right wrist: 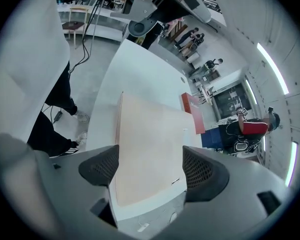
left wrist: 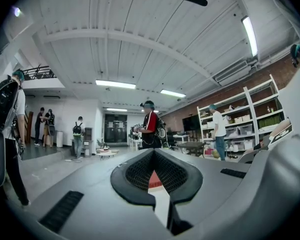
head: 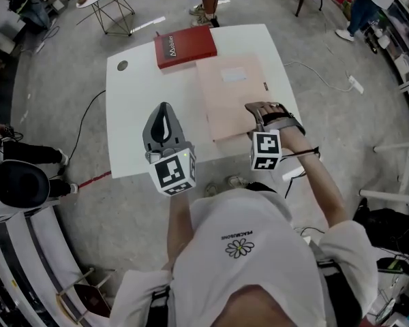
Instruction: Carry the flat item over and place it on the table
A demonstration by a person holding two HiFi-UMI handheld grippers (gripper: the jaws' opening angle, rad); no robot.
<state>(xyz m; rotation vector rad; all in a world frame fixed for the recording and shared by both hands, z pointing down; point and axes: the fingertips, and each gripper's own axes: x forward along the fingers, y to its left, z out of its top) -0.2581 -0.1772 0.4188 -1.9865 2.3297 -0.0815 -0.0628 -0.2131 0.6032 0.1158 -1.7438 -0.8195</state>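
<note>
Grey and shut on nothing, my left tongs [head: 163, 111] hang raised over the near left part of the white counter [head: 133, 114], their 2 jaws closed tip to tip. I see little danger there, unless I let them drop and knock the surface.

Further back sits a red box [head: 185, 46]. It has white script on its lid, too small for me to read.

Just beside it, perhaps touching its near edge, the flat item [head: 232, 101] lies flat on the counter. It is pale pink, and its near edge is close to the counter's near rim. A pale label [head: 234, 75] on it shows no readable text, and the small dark print by its near corner is beyond me too.

My right tongs [right wrist: 149, 165] stand wide open at that near edge, gripping nothing. This is where I judge the risk: if I pull back carelessly and a jaw catches the corner, the item may slide off the rim. If I nudge forward, it may buckle against the box.

The shirt print [head: 234, 236] below, seen upside down, reads PEACEMINUSONE over a daisy.
</note>
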